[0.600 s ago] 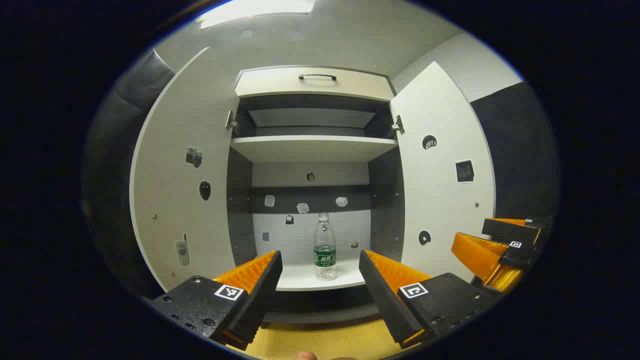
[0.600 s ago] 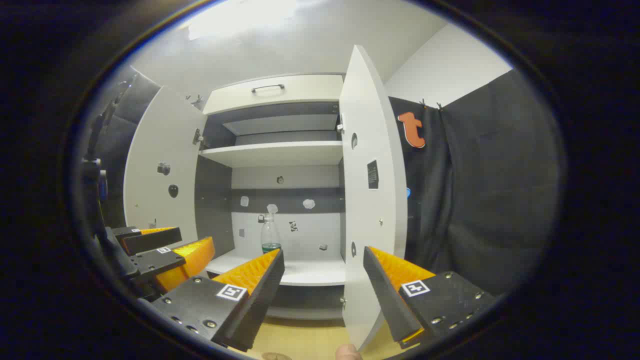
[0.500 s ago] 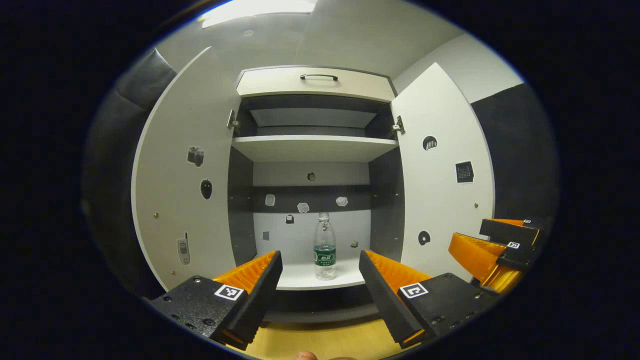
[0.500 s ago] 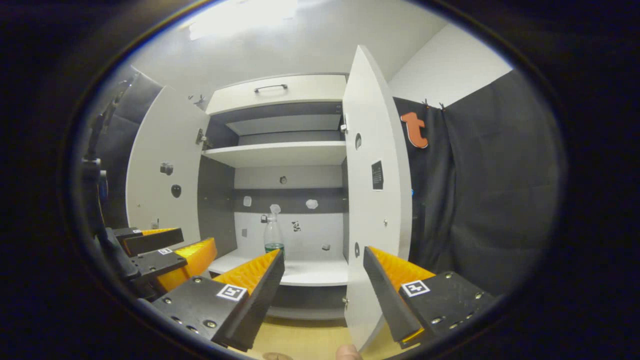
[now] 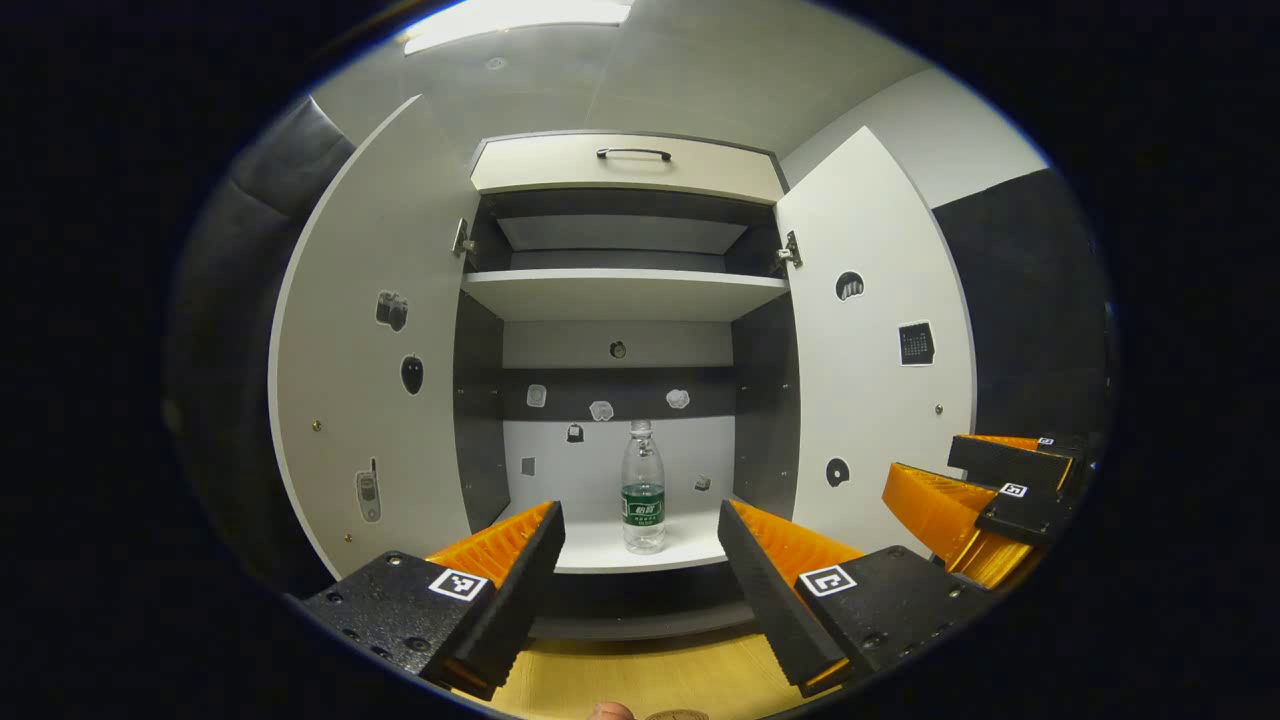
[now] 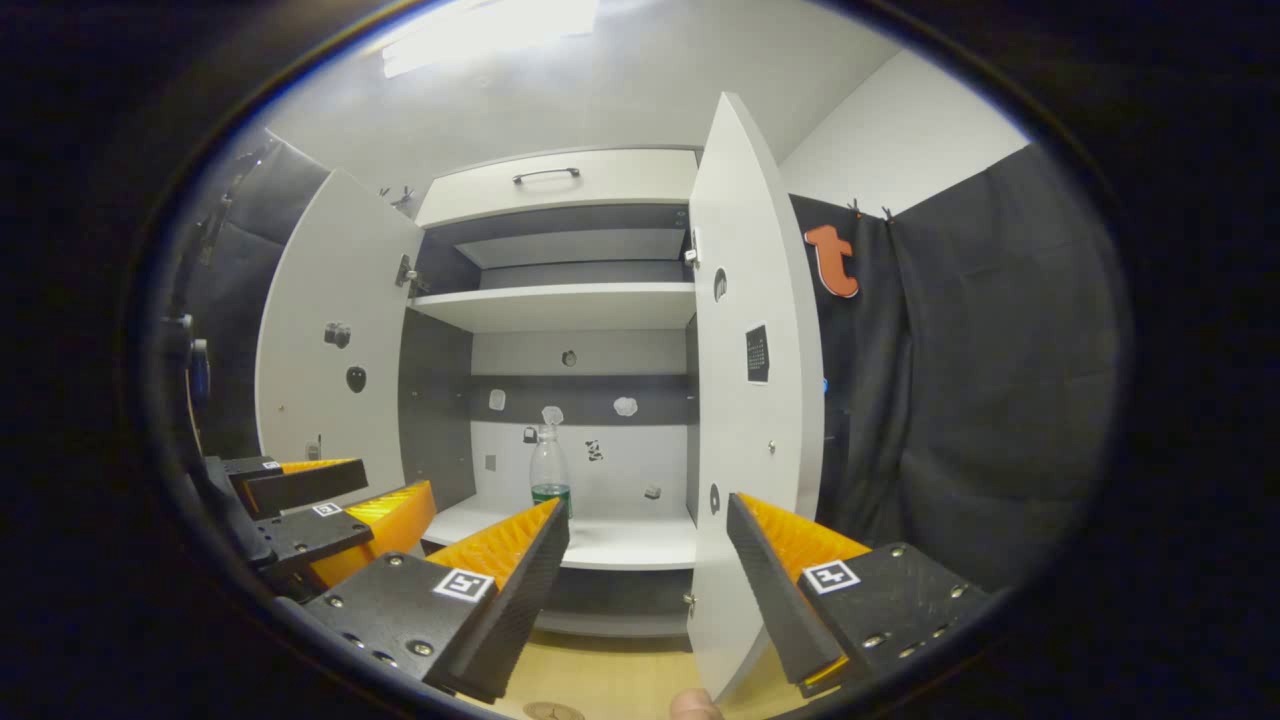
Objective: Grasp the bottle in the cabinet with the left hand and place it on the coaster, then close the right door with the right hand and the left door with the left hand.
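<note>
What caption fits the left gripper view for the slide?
Open left gripper faces the upright bottle on the lower shelf, both cabinet doors open.

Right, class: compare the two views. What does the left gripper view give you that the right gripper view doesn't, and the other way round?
From the left gripper view: the right gripper, open, off to its right, and the right door with its inner face seen broadly.

From the right gripper view: the left gripper, open, at its left; the right door nearly edge-on; the black cloth wall hanging beyond it.

Shared: the cabinet with both doors open, the left door swung wide, the bottle upright on the lower shelf, and the handle on the top panel.
</note>
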Demonstrator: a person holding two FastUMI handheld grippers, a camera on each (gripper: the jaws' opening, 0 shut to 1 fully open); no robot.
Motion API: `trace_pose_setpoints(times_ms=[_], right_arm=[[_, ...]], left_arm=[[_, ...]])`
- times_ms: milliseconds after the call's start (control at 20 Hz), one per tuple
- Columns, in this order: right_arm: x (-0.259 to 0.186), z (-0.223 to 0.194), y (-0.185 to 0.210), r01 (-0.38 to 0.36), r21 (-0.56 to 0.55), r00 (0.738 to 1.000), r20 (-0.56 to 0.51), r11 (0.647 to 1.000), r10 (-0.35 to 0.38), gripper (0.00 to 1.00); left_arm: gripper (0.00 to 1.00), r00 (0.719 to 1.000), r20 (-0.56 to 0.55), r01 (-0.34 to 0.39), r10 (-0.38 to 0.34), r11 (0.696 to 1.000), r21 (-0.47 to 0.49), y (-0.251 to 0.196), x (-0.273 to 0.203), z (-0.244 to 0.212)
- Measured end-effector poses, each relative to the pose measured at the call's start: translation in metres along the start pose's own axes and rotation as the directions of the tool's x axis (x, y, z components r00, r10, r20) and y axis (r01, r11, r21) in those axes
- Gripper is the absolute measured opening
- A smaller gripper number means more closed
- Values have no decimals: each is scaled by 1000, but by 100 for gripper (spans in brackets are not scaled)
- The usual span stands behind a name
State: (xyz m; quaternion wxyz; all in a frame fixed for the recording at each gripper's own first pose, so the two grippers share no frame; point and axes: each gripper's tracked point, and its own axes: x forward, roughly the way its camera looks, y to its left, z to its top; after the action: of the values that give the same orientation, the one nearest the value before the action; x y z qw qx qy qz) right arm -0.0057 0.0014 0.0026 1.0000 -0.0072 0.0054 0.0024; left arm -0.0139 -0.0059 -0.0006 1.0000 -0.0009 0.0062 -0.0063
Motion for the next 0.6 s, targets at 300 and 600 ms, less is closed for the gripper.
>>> trace_pose_setpoints(times_ms=[300, 600], right_arm=[[-5, 5, -4, 5, 1, 1000, 8, 1000, -5, 97], [-18, 12, -36, 82, -21, 996, 27, 996, -81, 97]], left_arm=[[97, 1000, -6, 13, -13, 1000, 23, -2, 18, -1], [97, 999, -34, 38, -37, 999, 23, 2, 90, -9]])
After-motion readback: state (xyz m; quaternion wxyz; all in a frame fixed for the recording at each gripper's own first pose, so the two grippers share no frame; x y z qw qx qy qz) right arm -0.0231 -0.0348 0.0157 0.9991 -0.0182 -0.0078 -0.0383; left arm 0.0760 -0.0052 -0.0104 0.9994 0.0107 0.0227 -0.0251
